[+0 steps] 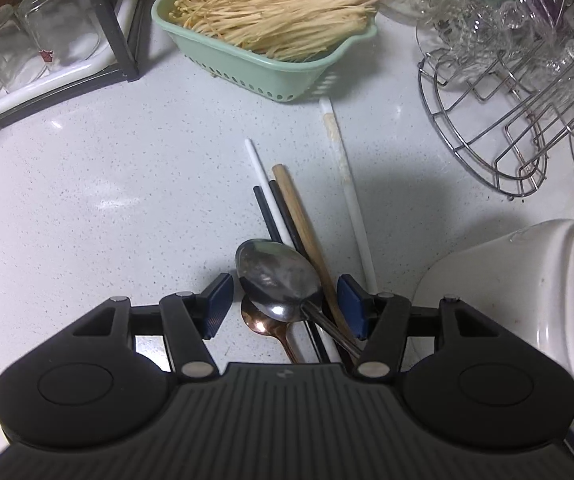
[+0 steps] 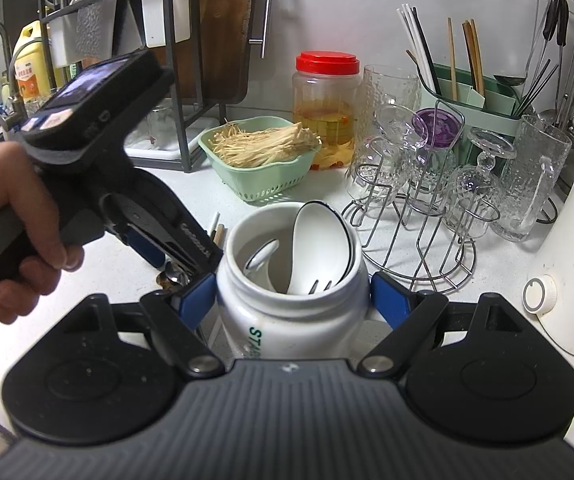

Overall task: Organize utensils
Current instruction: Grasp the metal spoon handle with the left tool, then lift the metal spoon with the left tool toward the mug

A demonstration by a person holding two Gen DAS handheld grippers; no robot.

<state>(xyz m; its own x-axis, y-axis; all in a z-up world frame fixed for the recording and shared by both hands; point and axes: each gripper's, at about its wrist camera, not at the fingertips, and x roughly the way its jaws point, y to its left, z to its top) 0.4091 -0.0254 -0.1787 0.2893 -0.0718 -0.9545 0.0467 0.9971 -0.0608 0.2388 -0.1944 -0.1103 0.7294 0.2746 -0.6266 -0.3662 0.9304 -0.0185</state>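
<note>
On a pale speckled counter [image 1: 87, 168], a loose heap of utensils is seen from the left wrist view: black, white and wooden chopsticks [image 1: 287, 208] lying side by side, with a steel spoon [image 1: 277, 278] resting on top of them and a copper spoon [image 1: 265, 322] partly under it. The left gripper [image 1: 285, 306] is pointed steeply down over this heap, its jaws held apart with the spoon bowls and the wooden chopstick between the blue pads [image 1: 219, 300]; nothing is gripped.

To the right, a white ceramic jar [image 2: 291, 312] is clasped on both sides by the right gripper [image 2: 293, 300]. White spoons [image 2: 319, 248] already stand inside it.

The step in hand appears to be picking up a spoon. Next, the jaws would need lowering and closing on one spoon, clear of the chopsticks, for transfer to the jar.
</note>
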